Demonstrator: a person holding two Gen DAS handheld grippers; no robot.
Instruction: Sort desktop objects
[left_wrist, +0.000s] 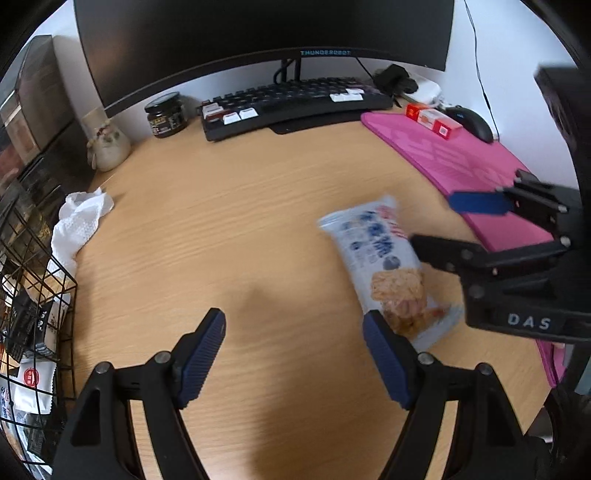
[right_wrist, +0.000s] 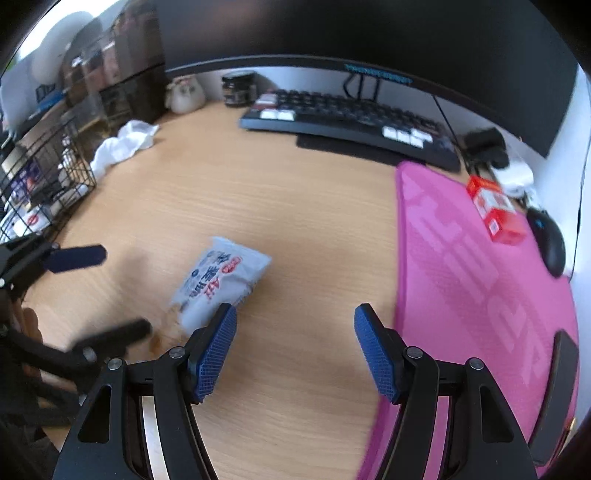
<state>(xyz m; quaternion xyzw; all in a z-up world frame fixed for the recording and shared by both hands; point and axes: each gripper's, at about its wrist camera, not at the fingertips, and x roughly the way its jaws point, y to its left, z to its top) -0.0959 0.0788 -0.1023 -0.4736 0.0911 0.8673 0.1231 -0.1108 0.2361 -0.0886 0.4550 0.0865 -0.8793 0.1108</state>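
A white and blue snack packet (left_wrist: 384, 266) lies flat on the wooden desk (left_wrist: 240, 221), and it also shows in the right wrist view as the snack packet (right_wrist: 218, 284). My left gripper (left_wrist: 293, 332) hovers open just left of the packet, nothing between its pads. The right gripper (left_wrist: 436, 221) reaches in from the right edge over the packet's far side, jaws apart. In its own view my right gripper (right_wrist: 295, 325) stands open over bare desk, the packet just beyond its left fingertip. The left gripper (right_wrist: 110, 291) shows at the left edge.
A black wire basket (left_wrist: 44, 314) with packets stands at the left, a crumpled tissue (left_wrist: 81, 221) beside it. A jar (left_wrist: 165, 114), a small vase (left_wrist: 107, 147), a keyboard (left_wrist: 291, 103) and a monitor (left_wrist: 258, 40) line the back. A pink mat (right_wrist: 480, 277) carries a red box (right_wrist: 496, 210) and a mouse (right_wrist: 550, 243).
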